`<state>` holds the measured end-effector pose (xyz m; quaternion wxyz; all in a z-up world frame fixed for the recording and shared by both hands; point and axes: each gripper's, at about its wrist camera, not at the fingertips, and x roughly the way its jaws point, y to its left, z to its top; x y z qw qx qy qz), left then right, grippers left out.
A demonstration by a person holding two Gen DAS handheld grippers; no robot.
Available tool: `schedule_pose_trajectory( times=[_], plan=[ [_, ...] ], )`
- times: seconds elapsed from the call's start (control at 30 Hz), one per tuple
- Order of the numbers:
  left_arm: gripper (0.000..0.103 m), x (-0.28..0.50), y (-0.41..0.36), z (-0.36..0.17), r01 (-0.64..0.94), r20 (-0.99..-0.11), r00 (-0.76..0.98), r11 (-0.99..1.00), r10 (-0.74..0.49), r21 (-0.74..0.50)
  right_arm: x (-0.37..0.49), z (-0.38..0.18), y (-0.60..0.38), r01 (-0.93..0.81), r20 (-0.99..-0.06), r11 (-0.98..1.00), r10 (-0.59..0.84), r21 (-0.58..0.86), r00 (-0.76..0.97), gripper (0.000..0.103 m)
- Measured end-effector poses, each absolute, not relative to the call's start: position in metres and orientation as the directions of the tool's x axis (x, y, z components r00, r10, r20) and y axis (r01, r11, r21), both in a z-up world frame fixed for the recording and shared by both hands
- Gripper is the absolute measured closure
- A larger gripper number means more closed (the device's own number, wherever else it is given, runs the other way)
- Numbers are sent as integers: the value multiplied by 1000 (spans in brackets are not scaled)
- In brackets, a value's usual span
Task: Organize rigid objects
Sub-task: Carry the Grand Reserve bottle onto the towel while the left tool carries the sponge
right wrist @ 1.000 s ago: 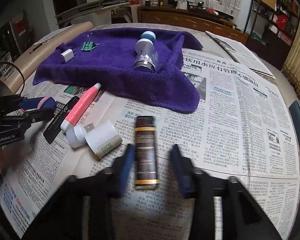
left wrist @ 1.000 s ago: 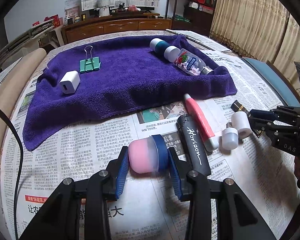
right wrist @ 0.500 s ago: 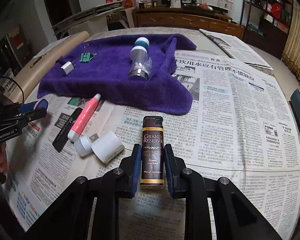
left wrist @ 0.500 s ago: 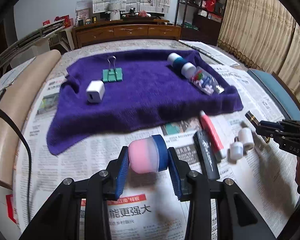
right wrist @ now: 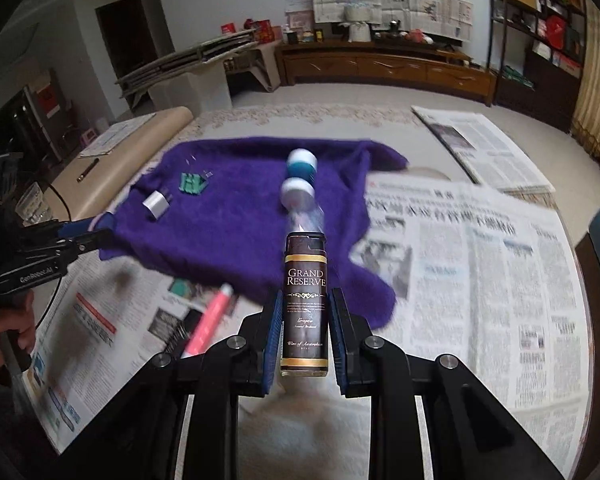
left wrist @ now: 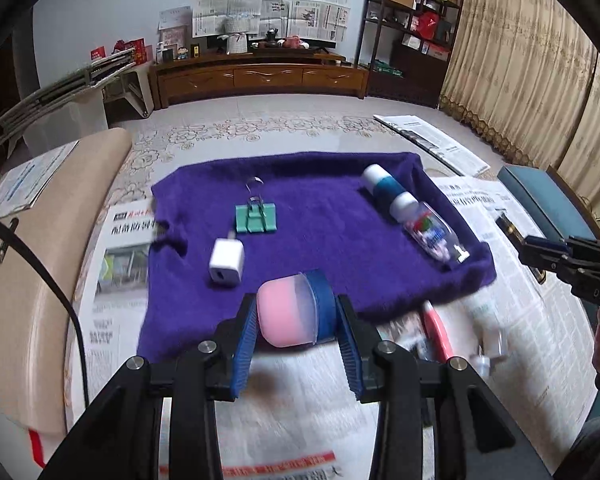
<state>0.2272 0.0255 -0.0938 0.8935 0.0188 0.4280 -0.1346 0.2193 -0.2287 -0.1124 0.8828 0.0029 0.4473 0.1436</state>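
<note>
My left gripper (left wrist: 296, 336) is shut on a pink jar with a blue lid (left wrist: 296, 310), held in the air over the near edge of the purple towel (left wrist: 320, 240). My right gripper (right wrist: 304, 336) is shut on a dark brown lighter marked Grand Reserve (right wrist: 305, 304), lifted above the newspaper. On the towel lie a green binder clip (left wrist: 256, 218), a white charger (left wrist: 227, 262), a teal and white jar (left wrist: 380, 184) and a clear bottle with a white cap (left wrist: 428, 228). A pink tube (right wrist: 210, 320) lies on the newspaper.
Newspaper (right wrist: 480, 280) covers the table around the towel. A black lighter (right wrist: 176, 330) lies beside the pink tube, and small white containers (left wrist: 486, 332) lie right of it. A beige chair back (left wrist: 28, 280) runs along the left edge. A person's hand (right wrist: 8, 320) holds the left gripper.
The right gripper closed on the brown lighter and lifted it off the newspaper. The left gripper rose with the pink jar and moved over the towel's near edge.
</note>
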Motion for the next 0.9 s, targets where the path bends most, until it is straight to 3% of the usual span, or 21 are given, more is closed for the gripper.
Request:
schedule_pose_trajectory(
  times=[0.4,0.9],
  plan=[
    [67,279,30,-130,275,-828,517,958,-219,-81,296,-130,-160,-347,-819,919,339,184,463,80],
    [67,303,42,-162,258,-869,468,965,-161,-39,327,-188,-137,-365,-903,928,222,80,368,80]
  ],
)
